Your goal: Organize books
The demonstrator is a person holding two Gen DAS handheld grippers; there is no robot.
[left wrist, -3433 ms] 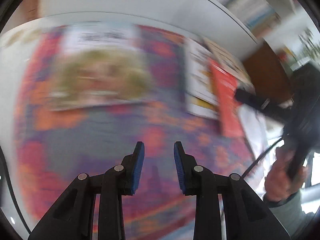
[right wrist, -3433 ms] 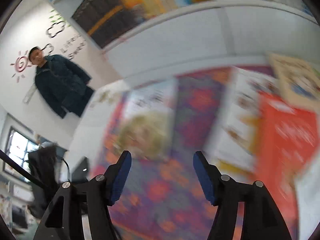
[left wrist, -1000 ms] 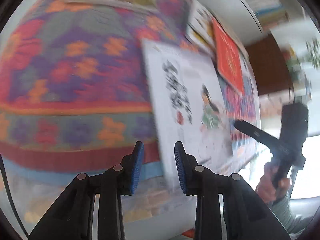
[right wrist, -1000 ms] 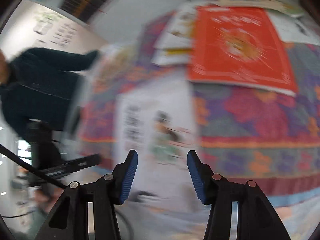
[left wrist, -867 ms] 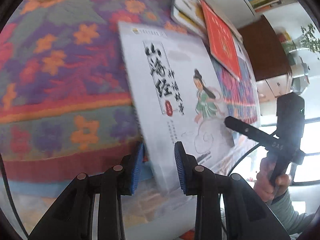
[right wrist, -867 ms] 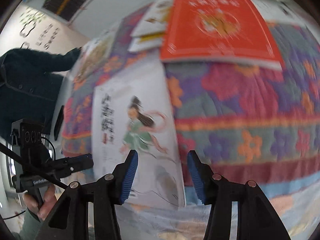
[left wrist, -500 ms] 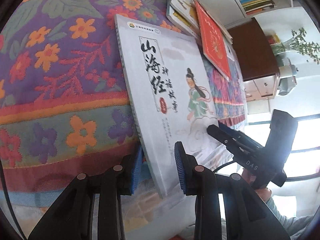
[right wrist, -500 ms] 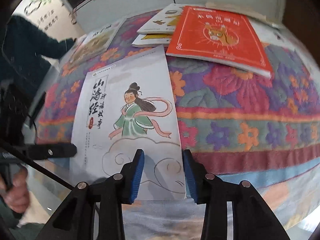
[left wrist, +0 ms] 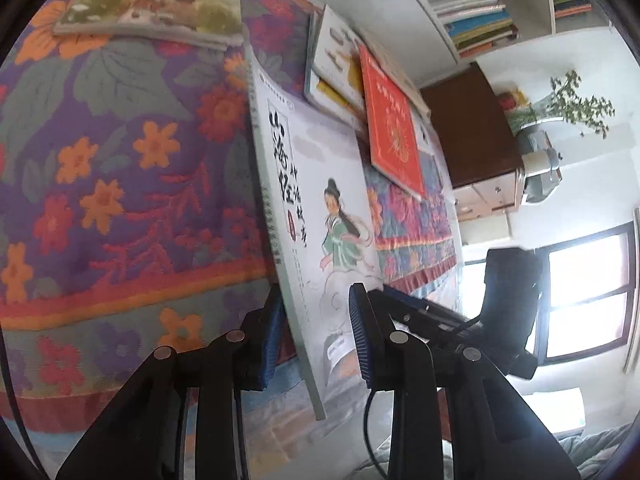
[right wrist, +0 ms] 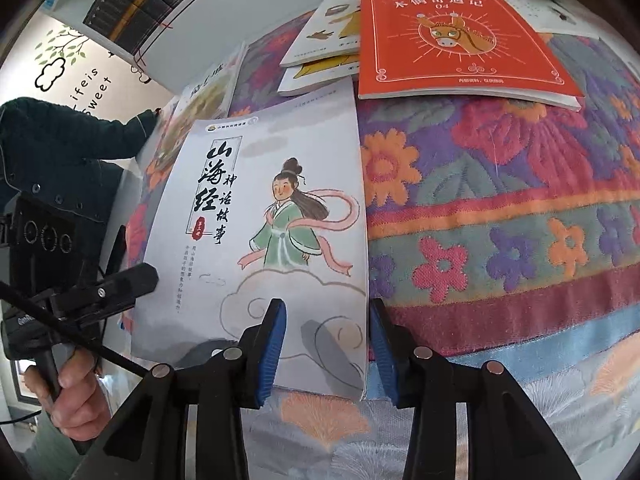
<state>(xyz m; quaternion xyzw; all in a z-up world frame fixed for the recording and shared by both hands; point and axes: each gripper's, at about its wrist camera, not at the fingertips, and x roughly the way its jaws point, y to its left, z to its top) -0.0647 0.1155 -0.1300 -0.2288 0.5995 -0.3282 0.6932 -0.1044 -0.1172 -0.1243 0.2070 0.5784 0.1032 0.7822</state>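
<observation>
A thick woven cloth in purple, red and orange flowers drapes the desk, its nap rough enough to keep the scattered books from sliding. On it, the pale grey softcover picture book with a green-robed figure on its glossy cover juts past the desk's near edge, which looks to be what lets both claws reach its overhang. Farther back a thin orange paperback with a donkey emblem lies across two white booklets, and a yellow-green illustrated book lies flat and apart at the far left. The left claw straddles the grey book's spine edge, jaws narrow though not visibly pinching it. The right claw, whose jaws have just been opening slightly, frames the bottom right corner, its blue ribbed pads clear of the cover.
</observation>
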